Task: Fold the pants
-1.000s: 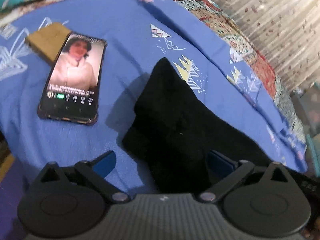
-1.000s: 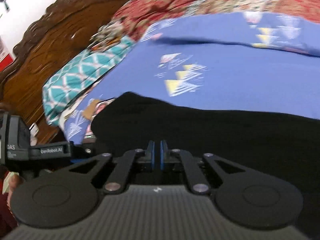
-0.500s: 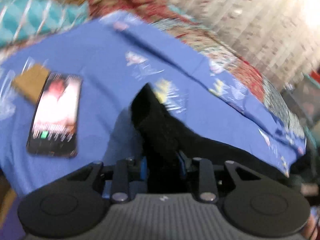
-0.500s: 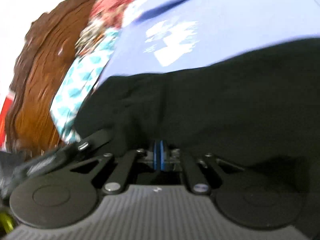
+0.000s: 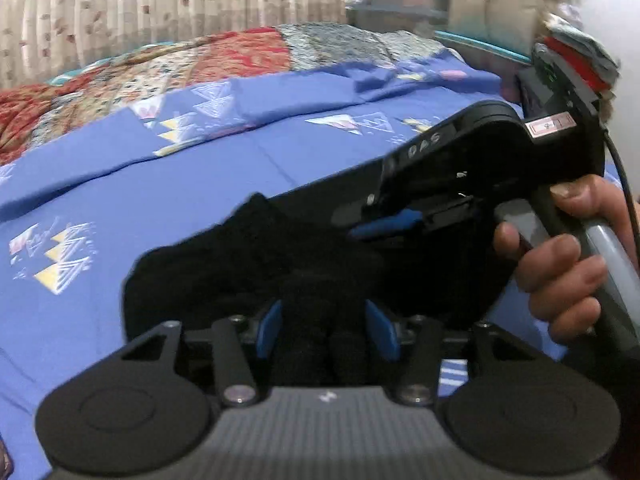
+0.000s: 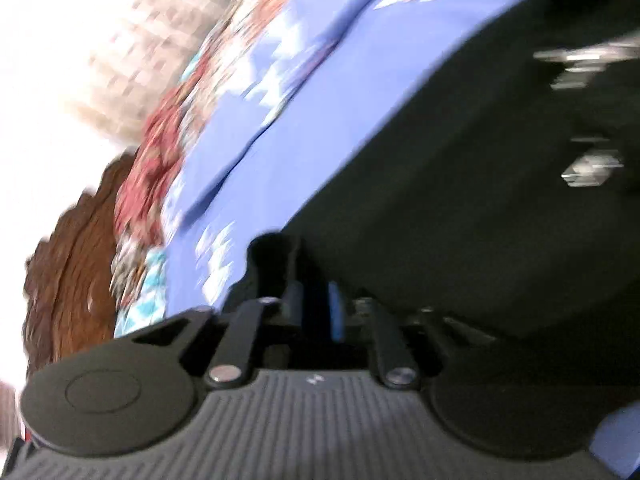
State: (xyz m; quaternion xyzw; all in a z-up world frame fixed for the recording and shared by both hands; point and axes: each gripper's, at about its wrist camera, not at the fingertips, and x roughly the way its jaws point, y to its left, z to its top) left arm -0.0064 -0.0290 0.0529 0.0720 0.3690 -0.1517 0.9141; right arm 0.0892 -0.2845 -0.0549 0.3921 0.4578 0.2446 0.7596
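Headboard: carved brown wood (image 6: 68, 280) at the far left of the bed, blurred in the right wrist view.
Bedsheet: blue sheet (image 5: 132, 208) with triangle prints covers the bed; a patchwork quilt (image 5: 208, 60) lies bunched along its far edge, a curtain (image 5: 120, 4) behind that.
Pants: the black pants (image 5: 248, 264) lie on the sheet in the near middle, heaped and doubled, not yet flat.
Left tongs: the left tongs (image 5: 326, 330) have a thick bunch of the black cloth between the blue pads; the jaws are opening, and the pads stand a little off the fabric on both sides, so the hold looks let go.
Right tongs: the right tongs (image 5: 384, 224) come in from the right over the pants, carried by a hand (image 5: 568, 264); their jaws are opening too. In their own blurred view I cannot tell if cloth sits in the gap.
Step in hand: to my eye, one fold has just been laid over and both tongs are releasing it.
Next move: pull back without dragging the cloth, then smooth or take a fresh edge for another fold.
In the way: each tool crowds the other over the heap; loose fabric could snag on a pad.
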